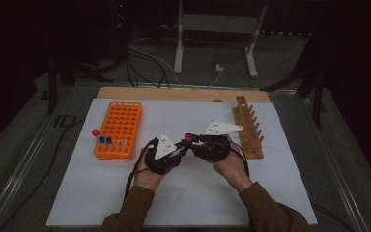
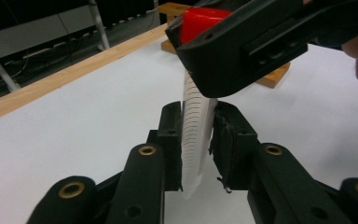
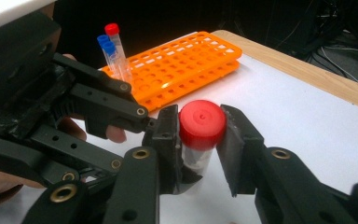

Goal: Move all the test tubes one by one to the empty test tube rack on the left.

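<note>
Above the table (image 1: 101, 193), both hand-held grippers (image 1: 186, 144) grasp one red-capped tube (image 3: 199, 135).

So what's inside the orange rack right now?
Two blue-capped tubes and a red-capped one stand at one end of the orange rack; the other holes look empty. Their lower ends are hidden.

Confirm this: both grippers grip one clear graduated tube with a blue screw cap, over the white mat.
Not quite: the cap is red, not blue, as the right gripper view shows. The rest holds: the left gripper clamps the clear graduated tube lower down, the right gripper at the cap, over the white mat.
</note>
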